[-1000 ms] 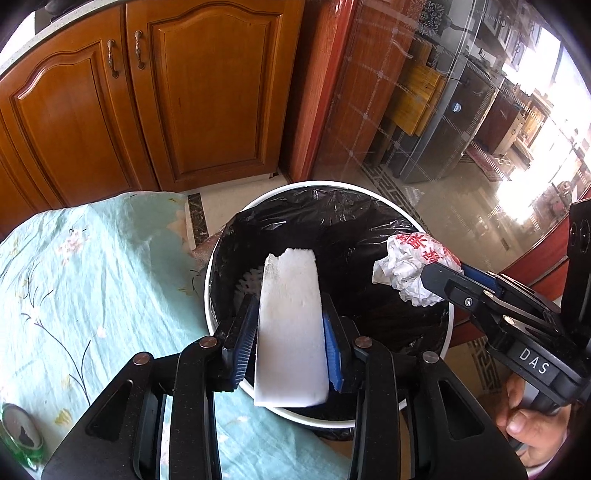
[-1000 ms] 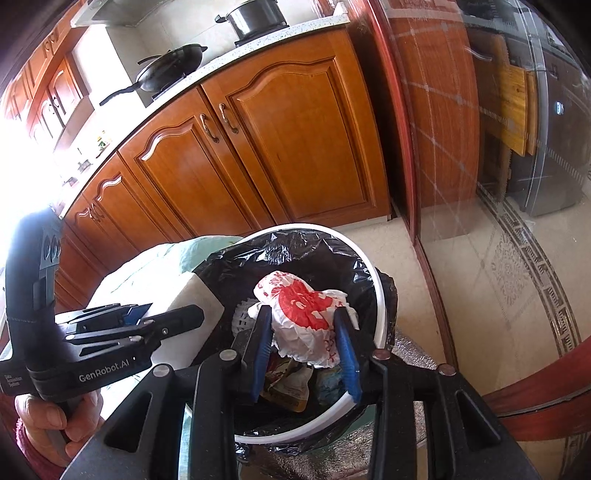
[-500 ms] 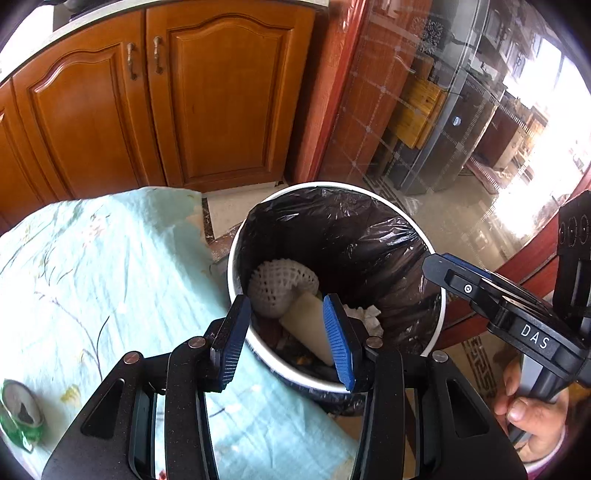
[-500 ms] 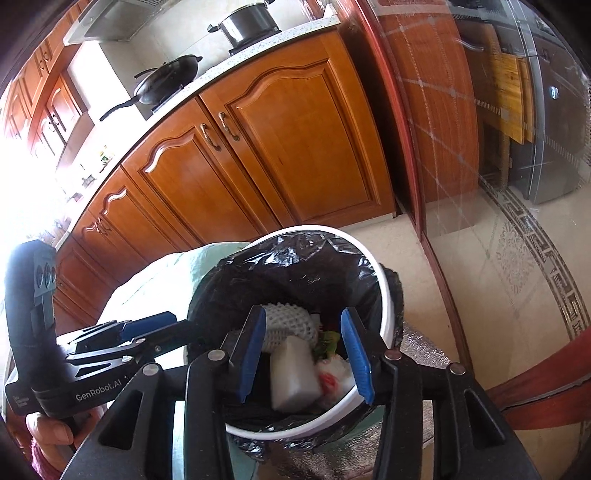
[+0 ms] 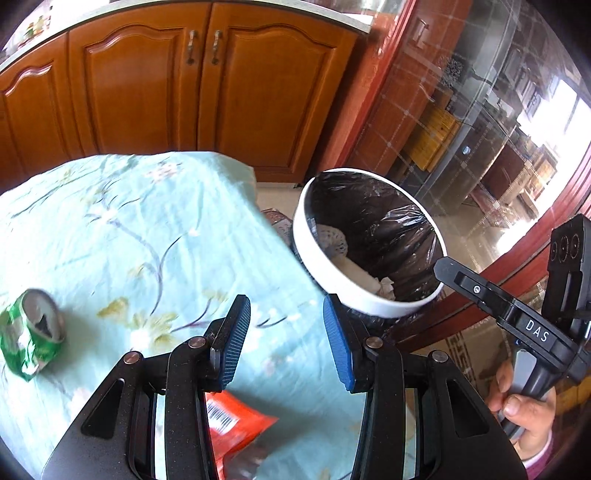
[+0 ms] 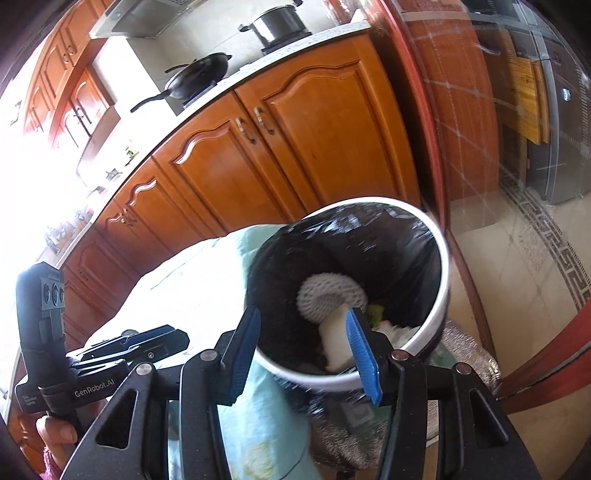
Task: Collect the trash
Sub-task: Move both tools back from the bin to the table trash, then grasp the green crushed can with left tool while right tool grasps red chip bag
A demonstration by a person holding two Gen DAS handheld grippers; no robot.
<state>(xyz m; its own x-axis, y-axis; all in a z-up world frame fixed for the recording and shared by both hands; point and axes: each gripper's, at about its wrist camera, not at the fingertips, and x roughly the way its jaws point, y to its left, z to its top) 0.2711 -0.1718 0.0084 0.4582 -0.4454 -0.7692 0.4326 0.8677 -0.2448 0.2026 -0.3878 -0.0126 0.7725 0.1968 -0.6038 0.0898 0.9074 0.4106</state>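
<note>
The white-rimmed bin (image 5: 325, 266) with a black bag stands off the table's corner. In it lie a white foam block (image 5: 358, 275), a foam net (image 5: 332, 238) and crumpled paper (image 5: 386, 286). My left gripper (image 5: 284, 317) is open and empty above the cloth beside the bin. A crushed green can (image 5: 31, 332) lies at the left, and a red snack wrapper (image 5: 236, 424) lies under the left gripper's body. My right gripper (image 6: 303, 328) hovers at the bin's (image 6: 441, 280) near rim, jaws opening with nothing between them, above the foam net (image 6: 330, 295) and block (image 6: 334, 339).
The table wears a light blue flowered cloth (image 5: 129, 221). Wooden kitchen cabinets (image 5: 199, 81) stand behind it, and a glass sliding door (image 5: 461, 129) is at the right. A wok (image 6: 199, 75) and a pot (image 6: 277, 24) sit on the counter. A hand (image 5: 524, 413) holds the right gripper's handle.
The left gripper let the white foam block fall into the bin and the right gripper dropped the crumpled red-and-white paper. The left gripper then swung left over the table; the right one drew back.
</note>
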